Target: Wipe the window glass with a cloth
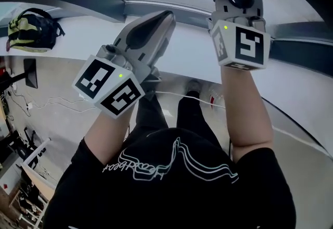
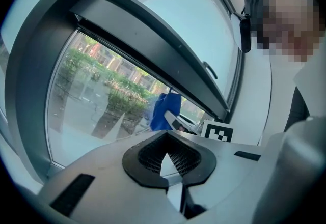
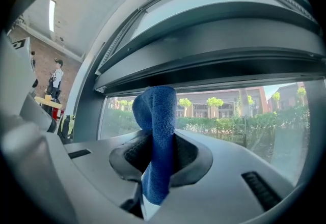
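Right tool [image 3: 155,167] clamps cloth [image 3: 159,116] before window glass [image 3: 118,118] (shrubs [image 3: 239,127] outside).

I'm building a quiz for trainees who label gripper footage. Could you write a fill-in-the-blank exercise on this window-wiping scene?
1. The blue microfibre cloth is clamped in the person's ___ tool.
2. The left tool has its jaws together and holds ___.
3. The person's short-sleeved T-shirt is ___ in colour.

Missing words: right; nothing; black.
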Tool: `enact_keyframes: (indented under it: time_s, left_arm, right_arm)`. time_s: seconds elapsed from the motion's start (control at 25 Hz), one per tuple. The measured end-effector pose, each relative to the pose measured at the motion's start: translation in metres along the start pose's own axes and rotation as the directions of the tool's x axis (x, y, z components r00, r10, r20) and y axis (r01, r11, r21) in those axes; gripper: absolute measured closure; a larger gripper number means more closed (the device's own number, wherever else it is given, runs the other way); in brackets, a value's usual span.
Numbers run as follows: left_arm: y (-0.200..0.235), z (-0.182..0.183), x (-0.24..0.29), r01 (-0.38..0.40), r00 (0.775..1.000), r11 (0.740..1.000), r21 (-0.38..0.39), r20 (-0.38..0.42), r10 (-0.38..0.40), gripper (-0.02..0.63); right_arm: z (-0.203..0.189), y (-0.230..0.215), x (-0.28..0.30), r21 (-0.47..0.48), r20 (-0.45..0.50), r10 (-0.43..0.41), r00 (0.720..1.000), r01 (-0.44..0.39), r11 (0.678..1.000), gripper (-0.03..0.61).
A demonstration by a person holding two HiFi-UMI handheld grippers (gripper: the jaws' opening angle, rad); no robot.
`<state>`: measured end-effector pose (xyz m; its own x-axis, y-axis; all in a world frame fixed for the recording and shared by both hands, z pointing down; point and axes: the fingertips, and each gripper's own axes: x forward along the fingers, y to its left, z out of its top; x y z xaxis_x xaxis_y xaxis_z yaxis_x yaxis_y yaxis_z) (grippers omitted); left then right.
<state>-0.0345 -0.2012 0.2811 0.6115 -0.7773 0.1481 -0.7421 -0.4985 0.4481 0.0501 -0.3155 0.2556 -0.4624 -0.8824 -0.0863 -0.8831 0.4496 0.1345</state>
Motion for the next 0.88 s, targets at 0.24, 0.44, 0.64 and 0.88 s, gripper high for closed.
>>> enact_keyframes:
  time_s: [0.24,0.44,0.64,0.88]
  left_arm:
    - [-0.026,-0.021,0.030,0.017,1.000,1.000,-0.018,-0.014,-0.018,0.609]
    - [-0.057,-0.032,0.052,0.053,0.998,0.999,-0.010,-0.043,-0.053,0.607]
    - [-0.081,-0.041,0.072,0.086,0.994,0.996,0.004,-0.070,-0.086,0.607]
    - [-0.096,-0.044,0.092,0.116,0.988,0.993,-0.005,-0.100,-0.116,0.607]
  right_arm:
    - [-0.011,-0.054,-0.031,-0.010,-0.004,-0.050,0.999,0.050,0.999,0.514]
    - [-0.016,-0.102,-0.060,0.000,-0.011,-0.115,0.993,0.115,0.993,0.514]
    - [-0.021,-0.148,-0.082,-0.006,-0.013,-0.182,0.983,0.182,0.983,0.514]
    - [-0.022,-0.198,-0.107,-0.038,-0.032,-0.260,0.965,0.259,0.965,0.514]
